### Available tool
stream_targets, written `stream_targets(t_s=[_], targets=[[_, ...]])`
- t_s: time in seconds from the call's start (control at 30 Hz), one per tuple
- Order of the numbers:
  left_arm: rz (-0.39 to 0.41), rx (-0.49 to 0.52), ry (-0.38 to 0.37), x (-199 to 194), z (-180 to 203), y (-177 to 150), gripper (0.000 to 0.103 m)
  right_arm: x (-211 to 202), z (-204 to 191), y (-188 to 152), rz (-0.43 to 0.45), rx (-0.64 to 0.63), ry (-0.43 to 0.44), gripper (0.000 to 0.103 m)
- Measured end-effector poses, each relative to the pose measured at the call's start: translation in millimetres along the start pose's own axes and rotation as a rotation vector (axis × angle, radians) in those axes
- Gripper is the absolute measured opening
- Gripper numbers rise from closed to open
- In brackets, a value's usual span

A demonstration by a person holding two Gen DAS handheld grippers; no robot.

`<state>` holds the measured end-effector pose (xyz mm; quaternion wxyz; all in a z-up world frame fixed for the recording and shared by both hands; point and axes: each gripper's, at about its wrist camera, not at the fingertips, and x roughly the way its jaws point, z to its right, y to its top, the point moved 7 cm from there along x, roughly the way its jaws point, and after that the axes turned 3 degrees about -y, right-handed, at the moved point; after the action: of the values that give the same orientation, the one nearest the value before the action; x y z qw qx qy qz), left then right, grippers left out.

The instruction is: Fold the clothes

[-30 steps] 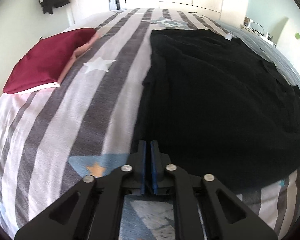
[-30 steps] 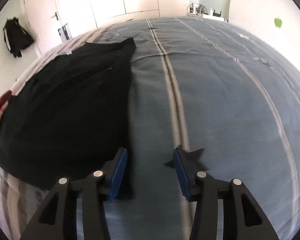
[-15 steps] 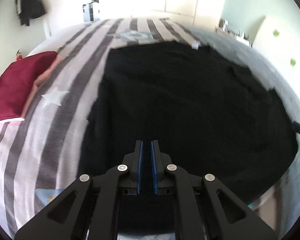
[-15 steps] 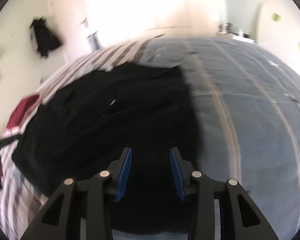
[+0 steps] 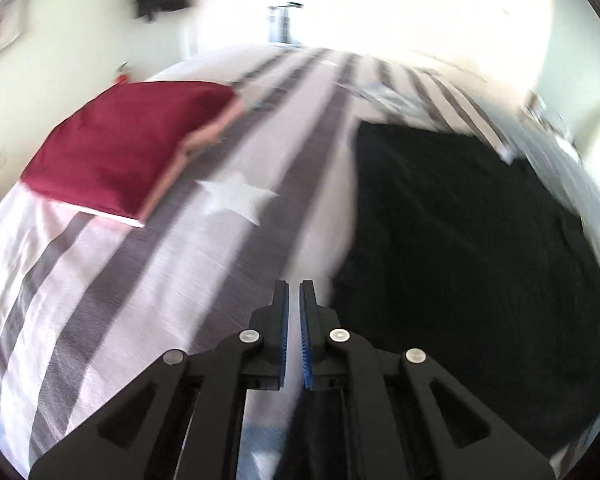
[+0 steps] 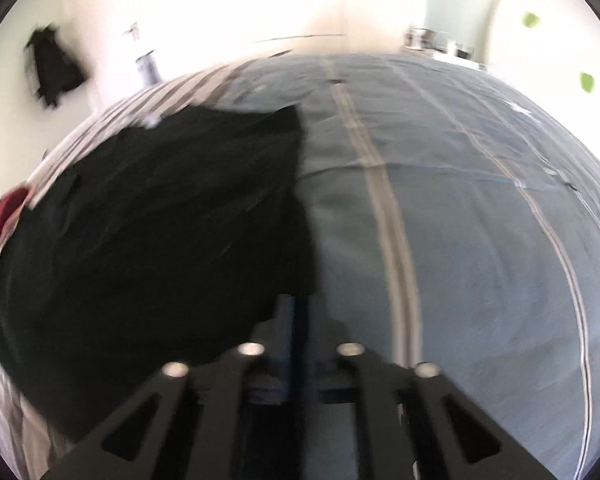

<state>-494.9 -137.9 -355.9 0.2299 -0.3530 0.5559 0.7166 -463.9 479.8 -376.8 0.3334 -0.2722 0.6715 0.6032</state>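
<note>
- One black garment (image 5: 460, 248) lies spread flat across the bed, straddling the line where the striped cover (image 5: 112, 300) meets the blue-grey cover (image 6: 480, 220).
- One folded dark-red garment (image 5: 120, 140) sits on the striped cover near the bed's far left edge, well apart from the black one; a pale pink layer shows under its right edge.
- One white star (image 5: 236, 198) is printed on a grey stripe between the two garments.
- One dark jacket (image 6: 52, 68) hangs on the wall beyond the bed.
- Left gripper (image 5: 294, 292): jaws all but together, only a thin slit between the blue pads, nothing in it. It hovers over bare striped cover, just beside the black garment's left edge.
- Right gripper (image 6: 300, 308): jaws closing, blurred. The near right corner of the black garment lies at the fingertips, but whether cloth is pinched I cannot tell.
- The black garment's right edge runs straight up the blue-grey cover; its left edge runs along the striped cover.
- Open room: a broad strip of striped cover between the garments, and the blue-grey cover to the right, lie bare.
</note>
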Motion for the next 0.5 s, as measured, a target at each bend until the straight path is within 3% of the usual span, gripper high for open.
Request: stream_targets(t_s=[0.1, 0.2, 0.33, 0.43, 0.5], targets=[[0.020, 0.055, -0.059, 0.2, 22.7, 16.2, 0.004, 10.5, 2.8, 23.3, -0.003, 0.027, -0.008, 0.019], [0.007, 0.177, -0.139, 9.9, 65.4, 21.4, 0.005, 2.8, -27.7, 44.8, 0.053, -0.045, 0.036, 0.019], [-0.043, 0.303, -0.185, 37.8, 109.3, 14.0, 0.006, 22.0, -72.3, 51.8, 0.039, -0.128, 0.079, 0.020], [-0.067, 0.302, -0.144, 58.3, 96.3, 1.9, 0.006, 40.8, -78.4, 40.5, 0.006, -0.144, 0.074, 0.020], [-0.059, 0.249, -0.139, 64.8, 79.0, 6.2, 0.005, 54.6, -70.3, 36.2, -0.015, -0.113, 0.082, 0.019]])
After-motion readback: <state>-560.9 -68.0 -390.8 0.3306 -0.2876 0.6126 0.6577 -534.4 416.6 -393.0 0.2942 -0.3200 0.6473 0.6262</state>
